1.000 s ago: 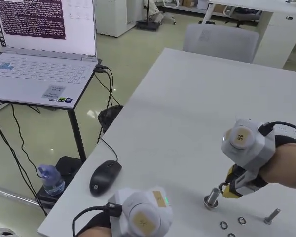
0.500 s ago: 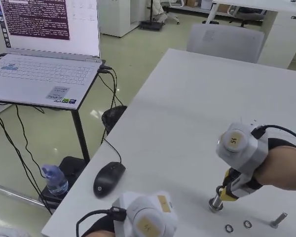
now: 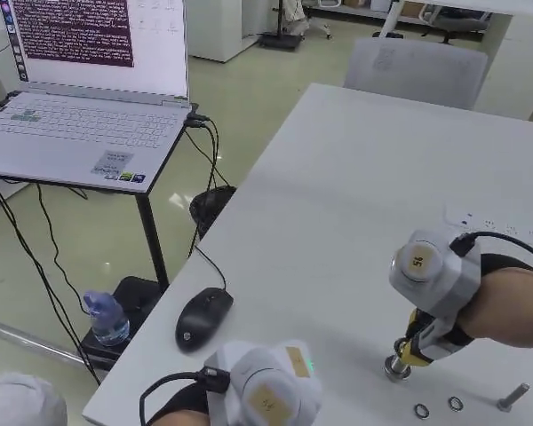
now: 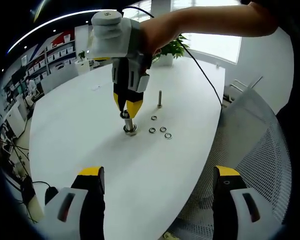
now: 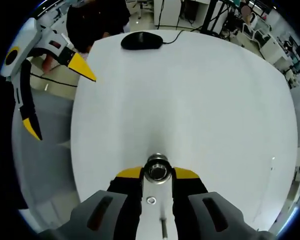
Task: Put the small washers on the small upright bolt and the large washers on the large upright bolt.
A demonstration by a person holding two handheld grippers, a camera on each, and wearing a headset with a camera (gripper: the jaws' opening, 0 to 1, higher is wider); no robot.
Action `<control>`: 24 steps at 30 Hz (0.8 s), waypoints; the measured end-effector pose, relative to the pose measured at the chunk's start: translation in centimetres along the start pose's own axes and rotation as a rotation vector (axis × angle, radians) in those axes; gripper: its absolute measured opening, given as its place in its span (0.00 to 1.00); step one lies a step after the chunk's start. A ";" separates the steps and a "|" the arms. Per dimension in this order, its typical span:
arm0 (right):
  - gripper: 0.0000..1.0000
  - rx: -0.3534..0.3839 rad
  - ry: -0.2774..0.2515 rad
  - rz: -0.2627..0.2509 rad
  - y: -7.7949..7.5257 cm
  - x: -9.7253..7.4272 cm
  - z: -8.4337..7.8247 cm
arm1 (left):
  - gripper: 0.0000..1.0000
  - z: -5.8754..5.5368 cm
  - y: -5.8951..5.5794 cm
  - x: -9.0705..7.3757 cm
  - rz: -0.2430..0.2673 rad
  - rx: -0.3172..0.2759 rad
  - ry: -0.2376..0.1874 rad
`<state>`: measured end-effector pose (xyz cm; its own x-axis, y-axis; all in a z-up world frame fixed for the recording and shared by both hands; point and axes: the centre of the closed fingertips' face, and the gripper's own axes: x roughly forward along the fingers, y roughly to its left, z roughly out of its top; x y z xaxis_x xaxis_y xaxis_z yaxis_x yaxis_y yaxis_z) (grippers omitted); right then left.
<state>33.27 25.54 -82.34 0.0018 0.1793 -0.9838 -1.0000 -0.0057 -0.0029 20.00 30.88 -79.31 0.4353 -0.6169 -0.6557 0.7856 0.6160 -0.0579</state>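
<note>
The large upright bolt (image 4: pixel 130 126) stands on the white table (image 3: pixel 338 204), and my right gripper (image 4: pixel 127 107) hangs straight over its top. Its yellow fingertips (image 3: pixel 409 349) are shut on a large washer (image 5: pixel 157 170), which sits on the tip of the large bolt (image 3: pixel 396 366). The small bolt (image 4: pixel 160 98) stands upright just beyond, and it also appears near the table's right side (image 3: pixel 513 396). Several small washers (image 4: pixel 160 130) lie loose beside the large bolt, two of them (image 3: pixel 438 407) in the head view. My left gripper (image 4: pixel 159 175) is open and empty at the near table edge (image 3: pixel 262 390).
A black mouse (image 3: pixel 202 318) with its cable lies near the table's left edge, also in the right gripper view (image 5: pixel 141 40). A laptop (image 3: pixel 80 124) sits on a stand to the left, a water bottle (image 3: pixel 107 318) on the floor, and a grey chair (image 3: pixel 417 71) beyond the table.
The right gripper has shifted from beside the large bolt's top to directly over it and come down a little. The head camera has drifted. The left gripper has held still.
</note>
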 end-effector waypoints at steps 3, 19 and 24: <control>0.22 -0.001 0.000 0.000 0.0 0.4 0.0 | 0.90 0.2 0.2 -0.1 0.010 -0.009 -0.010; 0.22 0.019 0.022 0.009 0.0 2.9 -0.7 | 0.88 -0.2 0.1 -0.1 0.007 -0.020 -0.003; 0.22 0.020 0.025 0.012 0.0 3.4 -0.8 | 0.86 -0.3 -0.1 0.0 0.000 -0.024 0.001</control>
<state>33.28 25.35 -85.83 -0.0106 0.1548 -0.9879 -0.9999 0.0116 0.0126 19.82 31.00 -79.52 0.4348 -0.6167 -0.6563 0.7749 0.6275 -0.0763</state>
